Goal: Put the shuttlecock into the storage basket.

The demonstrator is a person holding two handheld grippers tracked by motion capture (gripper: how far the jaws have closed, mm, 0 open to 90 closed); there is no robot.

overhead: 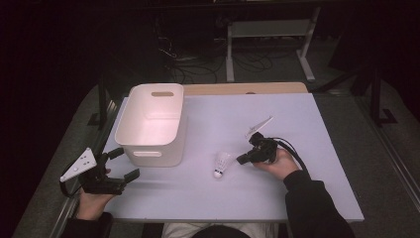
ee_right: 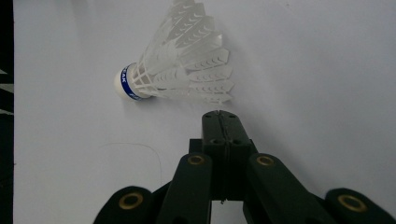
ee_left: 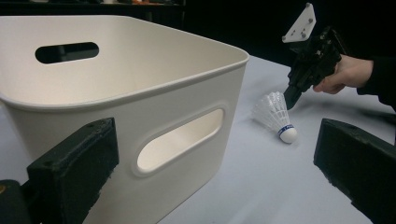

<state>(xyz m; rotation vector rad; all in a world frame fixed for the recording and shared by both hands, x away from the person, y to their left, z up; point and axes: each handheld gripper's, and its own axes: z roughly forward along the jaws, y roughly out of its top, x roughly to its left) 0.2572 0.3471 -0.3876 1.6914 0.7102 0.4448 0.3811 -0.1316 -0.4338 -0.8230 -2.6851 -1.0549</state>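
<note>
A white shuttlecock (overhead: 221, 164) (ee_left: 275, 116) (ee_right: 180, 65) with a blue band lies on its side on the pale table (overhead: 223, 198), right of a white plastic bin (overhead: 148, 148) (ee_left: 154, 107). My right gripper (overhead: 241, 160) (ee_left: 290, 100) (ee_right: 219, 114) is shut, jaws pressed together with nothing between them, its tip just short of the shuttlecock's skirt. Whether the tip touches the feathers I cannot tell. My left gripper (overhead: 126, 162) (ee_left: 215, 158) stands open near the table's front left, facing the bin's handle side, holding nothing.
The bin is empty and has slot handles (ee_left: 180, 140) in its end walls. A wooden strip (overhead: 247, 88) runs along the table's far edge. Beyond it, on the dark floor, stand a metal frame (overhead: 267, 29) and cables.
</note>
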